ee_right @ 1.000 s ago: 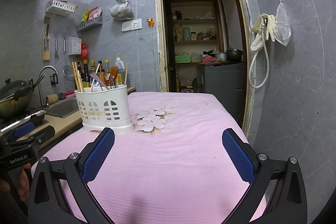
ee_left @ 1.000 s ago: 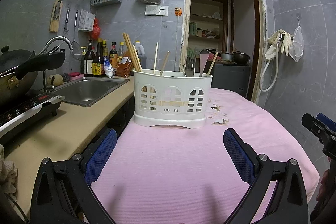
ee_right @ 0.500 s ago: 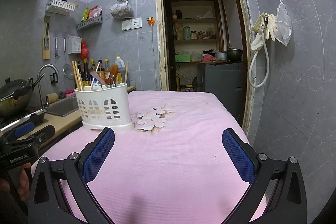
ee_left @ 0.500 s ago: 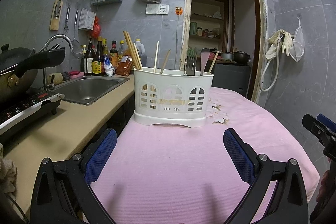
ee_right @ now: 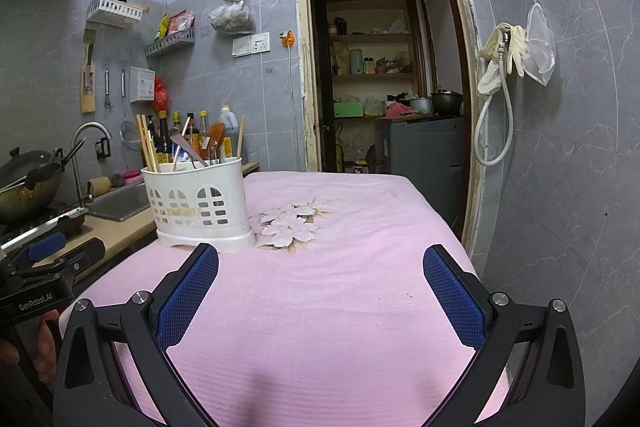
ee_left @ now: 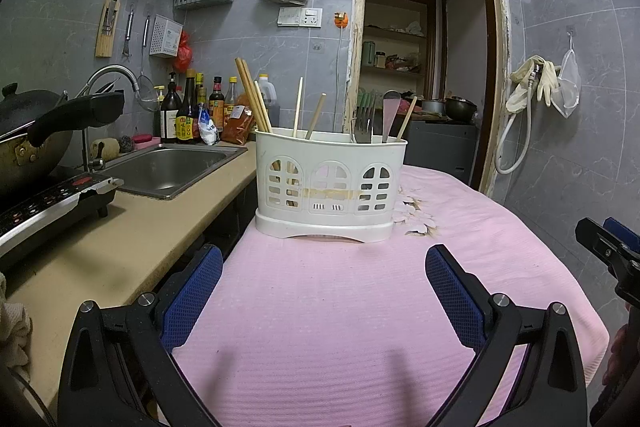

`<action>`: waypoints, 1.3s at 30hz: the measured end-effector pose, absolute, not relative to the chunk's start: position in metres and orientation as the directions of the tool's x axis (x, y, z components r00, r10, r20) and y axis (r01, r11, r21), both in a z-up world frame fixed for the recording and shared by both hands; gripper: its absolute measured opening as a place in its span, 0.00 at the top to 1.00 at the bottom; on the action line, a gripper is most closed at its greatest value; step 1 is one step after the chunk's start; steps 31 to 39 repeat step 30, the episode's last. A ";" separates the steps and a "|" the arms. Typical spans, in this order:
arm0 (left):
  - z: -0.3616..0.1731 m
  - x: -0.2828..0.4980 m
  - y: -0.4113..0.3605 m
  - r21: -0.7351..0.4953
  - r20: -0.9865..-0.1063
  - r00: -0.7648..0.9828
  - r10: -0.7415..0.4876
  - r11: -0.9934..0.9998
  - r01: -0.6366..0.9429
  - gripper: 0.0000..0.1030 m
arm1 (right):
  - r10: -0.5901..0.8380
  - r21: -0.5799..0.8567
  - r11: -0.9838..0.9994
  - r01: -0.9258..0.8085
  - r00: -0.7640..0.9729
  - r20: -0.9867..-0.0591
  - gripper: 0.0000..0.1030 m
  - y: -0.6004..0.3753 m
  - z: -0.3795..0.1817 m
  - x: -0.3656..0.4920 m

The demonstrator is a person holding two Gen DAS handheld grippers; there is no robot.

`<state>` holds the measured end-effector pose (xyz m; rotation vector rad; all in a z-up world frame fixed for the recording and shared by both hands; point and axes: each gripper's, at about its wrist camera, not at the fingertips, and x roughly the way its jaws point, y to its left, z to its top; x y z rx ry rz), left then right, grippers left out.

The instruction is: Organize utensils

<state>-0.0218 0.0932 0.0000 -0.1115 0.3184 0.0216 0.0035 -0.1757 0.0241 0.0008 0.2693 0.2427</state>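
Both grippers, left point(ee_left: 324, 291) & right point(ee_right: 320, 291), spread empty; utensil caddy point(ee_left: 330, 187) hides utensil bottoms.

Upright on pink tablecloth point(ee_left: 360, 307): white slotted utensil caddy point(ee_left: 330, 183), holding chopsticks point(ee_left: 252, 95), fork point(ee_left: 363, 125) and spoon point(ee_left: 389, 115), handles down.
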 end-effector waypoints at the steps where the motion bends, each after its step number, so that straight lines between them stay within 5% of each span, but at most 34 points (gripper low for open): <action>1: 0.000 -0.022 0.093 -0.106 -0.313 0.950 0.004 0.994 -0.039 0.03 | 0.238 0.033 0.971 -0.238 0.935 -0.264 0.00 -0.176 0.024 0.003; 39: -0.002 -0.018 0.091 -0.060 -0.318 0.948 0.021 0.997 -0.042 0.03 | 0.239 0.032 0.970 -0.240 0.931 -0.276 0.00 -0.175 0.015 0.005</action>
